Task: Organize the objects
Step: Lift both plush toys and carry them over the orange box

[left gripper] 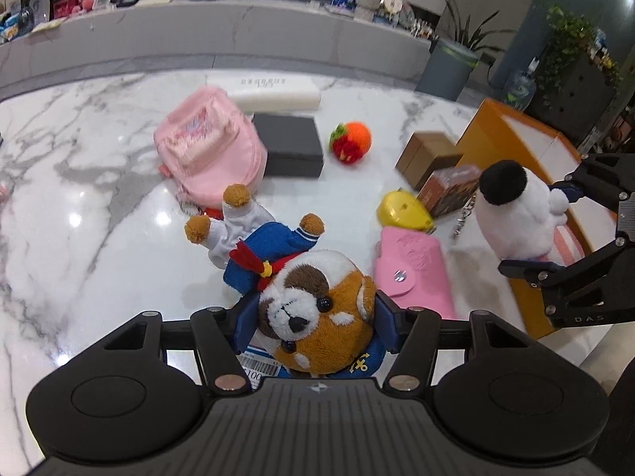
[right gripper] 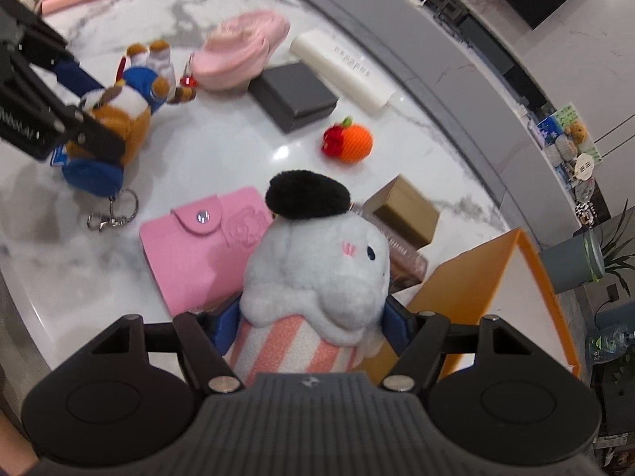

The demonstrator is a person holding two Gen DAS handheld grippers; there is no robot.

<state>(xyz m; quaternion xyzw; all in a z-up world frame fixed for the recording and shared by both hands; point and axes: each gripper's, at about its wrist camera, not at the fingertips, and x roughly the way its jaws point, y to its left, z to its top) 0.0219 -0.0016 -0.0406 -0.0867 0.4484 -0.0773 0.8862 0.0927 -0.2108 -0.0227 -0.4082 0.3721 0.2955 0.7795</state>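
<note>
**Holding a plush toy in each hand-held gripper above the marble desk**

Gripping with my left hand-held gripper (left gripper: 315,327), I have its blue pads pressed against either side of the head of a brown-and-white plush dog (left gripper: 313,309) in a blue sailor jacket with a red scarf. The dog's body and paws stick out ahead of the pads, clear of the desk (left gripper: 79,182), and a barcode tag shows under its chin. In the right wrist view a key ring with a clasp (right gripper: 113,212) hangs below it.

My right hand-held gripper (right gripper: 313,325) is pinching a white plush (right gripper: 317,273) with a black pom-pom on top and a pink-and-white striped lower part; the pads squeeze it at the top of the stripes.

Below on the desk lie a pink snap wallet (right gripper: 198,246), a pink backpack (left gripper: 210,142), a dark grey box (left gripper: 291,150), a long white box (left gripper: 274,93), a knitted orange-and-red fruit (left gripper: 351,142), a yellow case (left gripper: 403,212) and a brown carton (left gripper: 426,154). An orange bin (left gripper: 528,146) stands at the right side of the desk, just beside the carton.
</note>
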